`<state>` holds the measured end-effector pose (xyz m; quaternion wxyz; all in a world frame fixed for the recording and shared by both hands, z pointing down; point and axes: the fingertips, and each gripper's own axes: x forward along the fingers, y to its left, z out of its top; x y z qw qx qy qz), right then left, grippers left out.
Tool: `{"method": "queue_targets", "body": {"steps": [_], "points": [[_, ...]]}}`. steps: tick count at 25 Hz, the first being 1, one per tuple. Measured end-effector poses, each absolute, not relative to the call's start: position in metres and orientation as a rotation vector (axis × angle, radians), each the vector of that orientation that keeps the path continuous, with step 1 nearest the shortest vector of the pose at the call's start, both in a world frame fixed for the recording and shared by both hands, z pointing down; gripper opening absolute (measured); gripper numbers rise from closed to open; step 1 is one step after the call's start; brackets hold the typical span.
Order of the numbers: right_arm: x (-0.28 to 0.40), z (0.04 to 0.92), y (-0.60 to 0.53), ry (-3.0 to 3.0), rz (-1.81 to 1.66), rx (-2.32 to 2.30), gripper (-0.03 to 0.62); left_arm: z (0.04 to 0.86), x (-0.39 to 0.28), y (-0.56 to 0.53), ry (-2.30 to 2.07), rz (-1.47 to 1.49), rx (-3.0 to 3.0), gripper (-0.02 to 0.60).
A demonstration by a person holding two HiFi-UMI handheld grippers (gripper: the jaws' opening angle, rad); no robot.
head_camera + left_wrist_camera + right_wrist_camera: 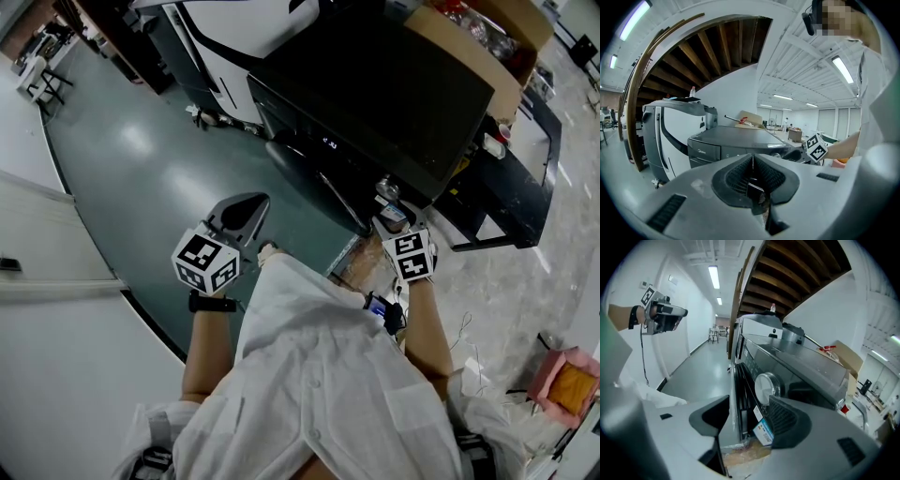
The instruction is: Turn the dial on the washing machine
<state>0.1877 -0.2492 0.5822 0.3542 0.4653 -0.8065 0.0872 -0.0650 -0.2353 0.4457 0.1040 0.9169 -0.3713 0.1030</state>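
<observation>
Left hand-held gripper (753,159) pressed together; right hand-held gripper (749,398) spread (empty) by one dial (766,386).

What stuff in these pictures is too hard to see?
1. Dial: its marks and setting, too small in the head view and blank-looking in the right gripper view.
2. Washing machine display, head view: only a tiny glow.
3. Sticker, right gripper view: print blurred.
4. Right gripper, head view: jaws hidden under its marker cube.
</observation>
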Motion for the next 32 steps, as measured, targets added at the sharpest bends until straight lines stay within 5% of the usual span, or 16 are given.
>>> {"method": "queue_targets", "body": {"steps": [32], "points": [[0.182, 0.53, -0.254, -2.213, 0.191, 1.33, 0.261, 0.442, -0.065, -0.226, -1.119, 0.282, 2.709, 0.017]]}}
